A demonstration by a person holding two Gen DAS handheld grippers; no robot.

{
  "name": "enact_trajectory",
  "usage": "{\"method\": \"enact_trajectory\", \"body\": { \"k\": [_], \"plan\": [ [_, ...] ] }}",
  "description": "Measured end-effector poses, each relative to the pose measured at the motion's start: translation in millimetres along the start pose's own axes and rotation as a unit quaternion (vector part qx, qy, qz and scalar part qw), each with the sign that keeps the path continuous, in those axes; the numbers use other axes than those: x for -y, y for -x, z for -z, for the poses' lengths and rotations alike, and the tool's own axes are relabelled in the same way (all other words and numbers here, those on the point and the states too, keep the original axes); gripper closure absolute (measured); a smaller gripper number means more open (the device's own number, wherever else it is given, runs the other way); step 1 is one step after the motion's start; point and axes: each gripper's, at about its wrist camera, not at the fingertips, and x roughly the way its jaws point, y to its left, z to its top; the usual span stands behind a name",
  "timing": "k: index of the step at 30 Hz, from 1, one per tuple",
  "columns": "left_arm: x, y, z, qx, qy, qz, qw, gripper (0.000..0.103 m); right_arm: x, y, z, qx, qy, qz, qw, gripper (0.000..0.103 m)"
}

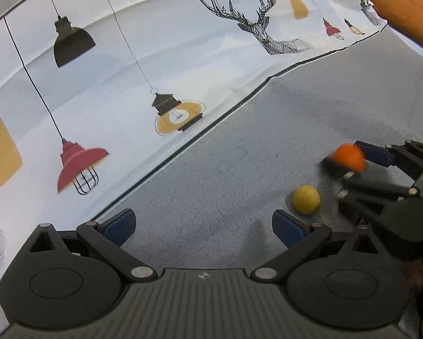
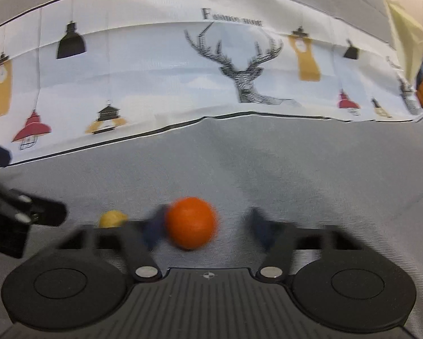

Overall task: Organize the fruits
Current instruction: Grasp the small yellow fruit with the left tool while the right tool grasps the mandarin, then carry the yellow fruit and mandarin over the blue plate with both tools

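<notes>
An orange (image 2: 191,222) lies between the open fingers of my right gripper (image 2: 204,226), next to the left finger, with a gap to the right finger; the view is blurred. In the left wrist view the orange (image 1: 349,157) sits between the right gripper's blue pads. A small yellow lemon (image 1: 306,199) lies on the grey fabric, just ahead of the right finger of my left gripper (image 1: 202,227), which is open and empty. The lemon (image 2: 112,218) also shows left of the right gripper.
A white cloth (image 1: 132,65) printed with lamps and a deer covers the far part of the grey fabric surface (image 1: 239,169). An orange cushion (image 1: 406,5) lies at the far right. The left gripper's body (image 2: 19,220) shows at the left of the right wrist view.
</notes>
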Motion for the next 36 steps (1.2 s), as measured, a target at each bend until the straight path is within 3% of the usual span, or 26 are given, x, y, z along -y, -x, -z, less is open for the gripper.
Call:
{"method": "enact_trajectory", "body": {
  "k": [5,8,14,17,18,19,20,21,22,24,27,32,36],
  "plan": [
    [25,3,0,0.007,-0.004,0.036,0.9993,0.0,25,11,5,-0.016,0.002,0.077,0.997,0.058],
    [48,5,-1,0.013,-0.021,0.073,0.997,0.001,49,16,11,-0.019,-0.024,0.071,0.997,0.058],
    [97,-6,-2,0.027,-0.095,0.089,0.9911,0.002,66,17,15,-0.02,-0.061,0.052,0.997,0.058],
    [108,-11,-1,0.036,-0.118,0.101,0.9872,0.014,64,16,16,-0.019,-0.049,0.053,0.997,0.058],
    [110,-11,-2,0.044,-0.12,0.106,0.9861,0.024,64,16,16,-0.019,-0.047,0.053,0.997,0.058],
    [112,-11,-3,0.047,-0.126,0.117,0.9839,0.042,65,16,16,-0.018,-0.048,0.052,0.997,0.058],
    [114,-9,-4,0.051,-0.133,0.129,0.9814,0.051,65,16,16,-0.018,-0.051,0.051,0.997,0.058],
    [118,-7,-4,0.053,-0.14,0.133,0.9797,0.069,66,16,16,-0.018,-0.057,0.05,0.997,0.058],
    [123,-5,-4,0.057,-0.153,0.135,0.9774,0.076,67,15,16,-0.018,-0.06,0.049,0.997,0.058],
    [128,-4,-1,0.067,-0.167,0.125,0.9758,0.076,66,15,16,-0.018,-0.059,0.052,0.997,0.057],
    [115,-2,1,0.055,-0.132,0.114,0.9831,0.077,66,15,14,-0.016,-0.064,0.056,0.996,0.068],
    [61,27,23,0.013,-0.031,0.045,0.9984,0.076,67,16,10,-0.019,-0.073,0.063,0.995,0.068],
    [11,94,58,-0.019,0.061,-0.007,0.9979,0.076,63,34,3,-0.016,-0.109,0.078,0.991,0.069]
  ]
}}
